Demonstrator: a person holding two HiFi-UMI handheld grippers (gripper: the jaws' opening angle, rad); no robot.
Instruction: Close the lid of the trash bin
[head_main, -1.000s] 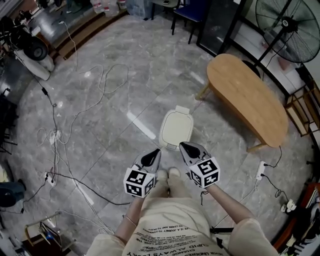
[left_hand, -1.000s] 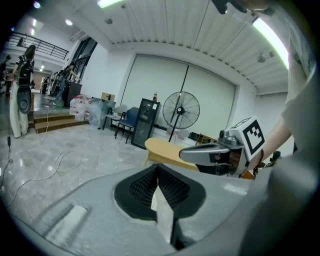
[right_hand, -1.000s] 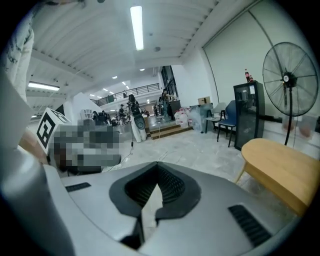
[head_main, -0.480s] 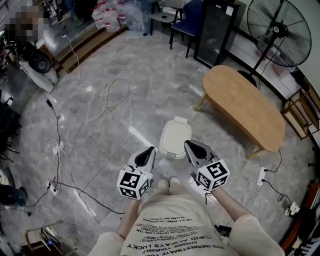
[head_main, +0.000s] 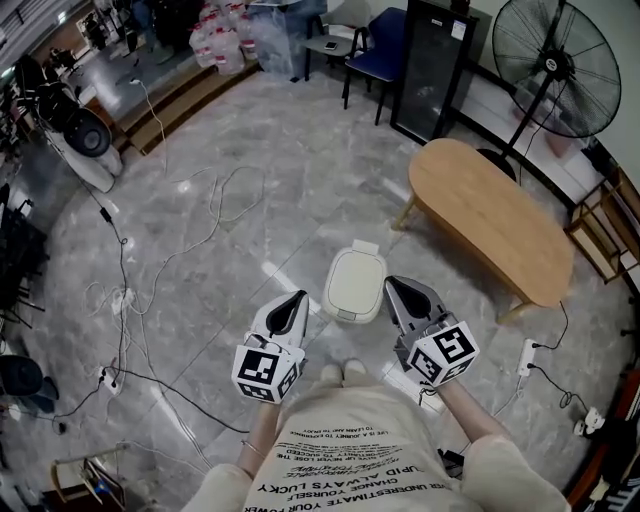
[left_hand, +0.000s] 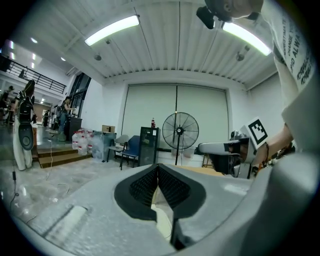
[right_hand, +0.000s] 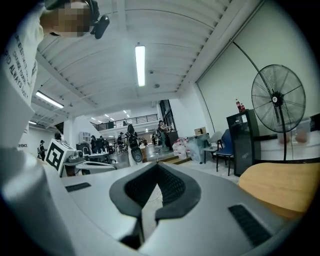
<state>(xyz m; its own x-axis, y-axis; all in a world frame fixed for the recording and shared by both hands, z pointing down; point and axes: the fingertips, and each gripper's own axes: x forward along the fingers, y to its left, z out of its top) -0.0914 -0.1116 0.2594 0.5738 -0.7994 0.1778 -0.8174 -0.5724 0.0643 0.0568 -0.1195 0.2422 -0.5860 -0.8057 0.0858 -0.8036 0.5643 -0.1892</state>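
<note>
2 clenched, empty tools, left gripper (head_main: 297, 299) and right gripper (head_main: 393, 284), hang above the floor bin (head_main: 346, 315), whose lid (head_main: 356, 280), likely light stiff plastic, lies shut; press its front edge.

Cream trash bin (head_main: 354, 285) stands on the floor, lid apparently shut.

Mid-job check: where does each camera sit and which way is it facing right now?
Head view: on the person's head, facing steeply down at the floor and the trash bin; left tool, right tool, forearms and shirt show.
Left gripper view: rides the left tool, looking roughly level toward the fan; its shut jaws and the right tool show.
Right gripper view: rides the right tool, looking level past the wooden table; its shut jaws show.
Shared: all three show the fan.
</note>
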